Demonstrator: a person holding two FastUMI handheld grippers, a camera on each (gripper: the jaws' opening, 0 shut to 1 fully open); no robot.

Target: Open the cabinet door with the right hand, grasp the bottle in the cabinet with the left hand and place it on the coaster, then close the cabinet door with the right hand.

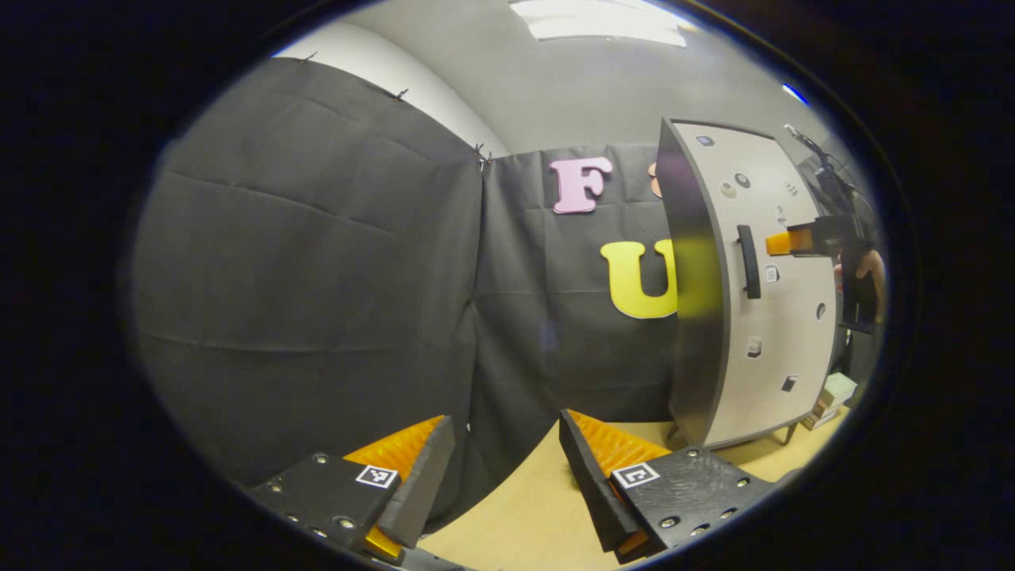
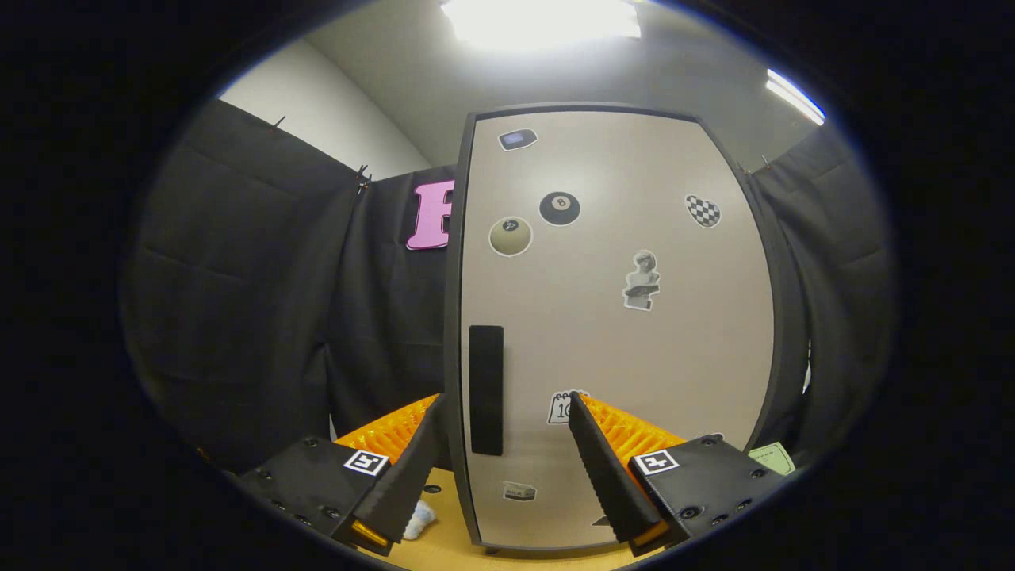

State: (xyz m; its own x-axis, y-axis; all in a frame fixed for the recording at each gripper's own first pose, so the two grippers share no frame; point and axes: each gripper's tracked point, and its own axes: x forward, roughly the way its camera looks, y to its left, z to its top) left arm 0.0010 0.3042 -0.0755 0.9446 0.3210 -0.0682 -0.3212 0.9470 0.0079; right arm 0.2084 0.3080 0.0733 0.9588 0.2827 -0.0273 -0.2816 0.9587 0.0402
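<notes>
Both grippers gape wide, holding nothing: left gripper (image 1: 507,468) above the table (image 1: 523,507), right gripper (image 2: 503,464) facing the shut cabinet door (image 2: 618,317) near its handle (image 2: 485,388); the bottle is presumably behind it

Closed cabinet door (image 2: 618,317), dark handle (image 2: 485,388) between the parted jaws.

"8" on ball sticker (image 2: 560,208) (cabinet door (image 2: 682,333))
</notes>
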